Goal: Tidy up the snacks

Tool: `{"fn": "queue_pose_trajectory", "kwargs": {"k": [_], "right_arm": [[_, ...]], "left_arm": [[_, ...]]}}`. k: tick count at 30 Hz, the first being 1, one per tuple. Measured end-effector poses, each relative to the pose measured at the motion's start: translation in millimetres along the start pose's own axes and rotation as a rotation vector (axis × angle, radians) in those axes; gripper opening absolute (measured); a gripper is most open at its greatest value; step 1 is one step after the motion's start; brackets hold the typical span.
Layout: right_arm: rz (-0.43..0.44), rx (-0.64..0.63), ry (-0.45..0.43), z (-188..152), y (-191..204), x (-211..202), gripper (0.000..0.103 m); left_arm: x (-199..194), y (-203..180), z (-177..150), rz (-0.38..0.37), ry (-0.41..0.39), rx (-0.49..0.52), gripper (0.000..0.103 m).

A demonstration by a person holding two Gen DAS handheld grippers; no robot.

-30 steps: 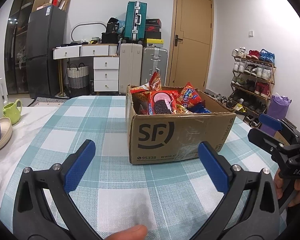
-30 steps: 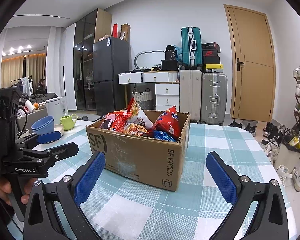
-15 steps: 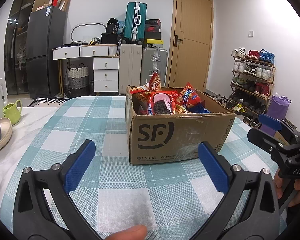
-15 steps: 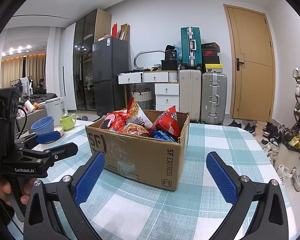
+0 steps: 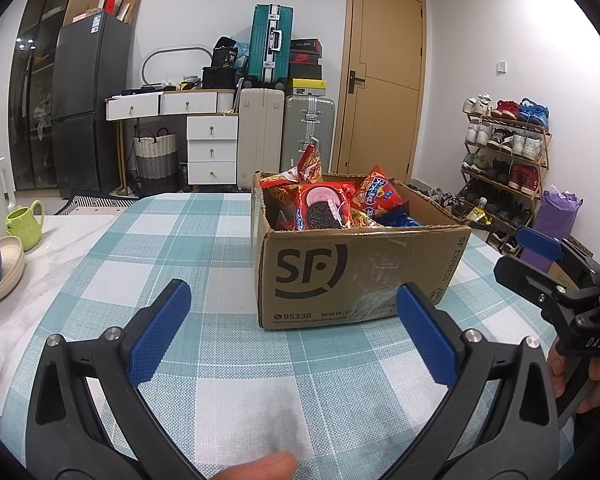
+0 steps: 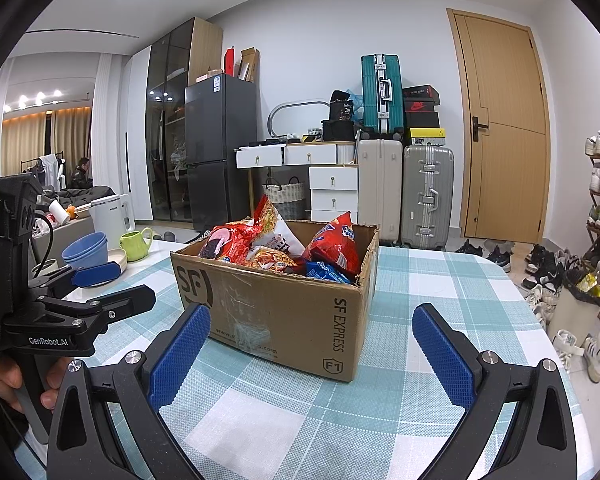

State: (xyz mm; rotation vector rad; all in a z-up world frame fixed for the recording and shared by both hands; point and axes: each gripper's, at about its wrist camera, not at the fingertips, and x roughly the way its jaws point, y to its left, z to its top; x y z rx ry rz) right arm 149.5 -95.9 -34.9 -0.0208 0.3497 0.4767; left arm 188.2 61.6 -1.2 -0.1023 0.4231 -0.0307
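Your left gripper and right gripper both gape wide, empty, just short of the cardboard box. Snack packets sit piled inside the box, on the checked tablecloth.

A table under a teal-and-white check cloth fills the lower frame; its left edge shows bare marble. At centre right stands an open cardboard box — snack packs inside. At far left, on the marble, sit stacked bowls and a green mug.
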Motion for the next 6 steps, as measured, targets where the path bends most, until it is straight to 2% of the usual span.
{"fn": "queue_pose_trajectory", "kwargs": {"k": [6], "right_arm": [[0.0,0.0,0.0,-0.1,0.1,0.1,0.103]], "left_arm": [[-0.4,0.6,2.4,-0.011,0.016,-0.003,0.102]]}}
